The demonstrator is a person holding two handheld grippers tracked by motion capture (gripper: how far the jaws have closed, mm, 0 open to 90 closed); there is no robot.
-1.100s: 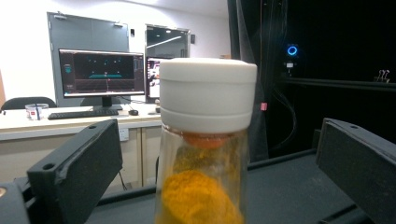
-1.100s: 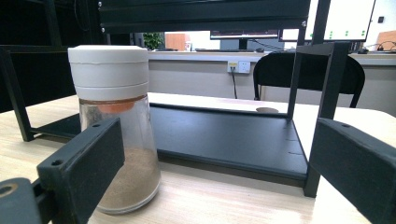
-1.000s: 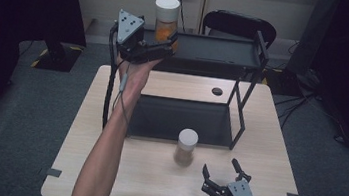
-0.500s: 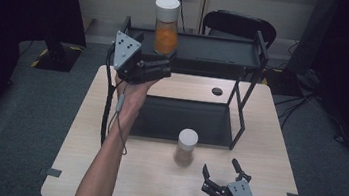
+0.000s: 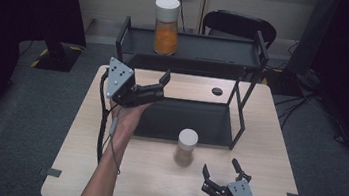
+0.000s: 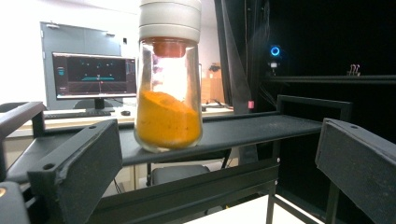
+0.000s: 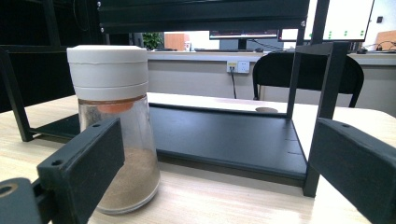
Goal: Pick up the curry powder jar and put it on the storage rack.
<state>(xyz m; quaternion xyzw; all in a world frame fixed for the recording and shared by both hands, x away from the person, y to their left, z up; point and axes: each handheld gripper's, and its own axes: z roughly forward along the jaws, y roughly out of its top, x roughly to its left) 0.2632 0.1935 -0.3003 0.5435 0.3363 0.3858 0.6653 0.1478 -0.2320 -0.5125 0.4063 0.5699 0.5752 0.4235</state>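
Brown jar upright on counter, just ahead-left of right gripper.
Right gripper jaws apart, nearer by far; left gripper also apart, empty, facing orange jar on shelf.

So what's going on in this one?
A person works two handheld tongs at a wooden table with a black two-tier metal shelf. The left tongs are open and empty, facing a glass jar of orange powder with a white lid on the top tier. The right tongs, also open, point at a glass jar of brown powder on the table.
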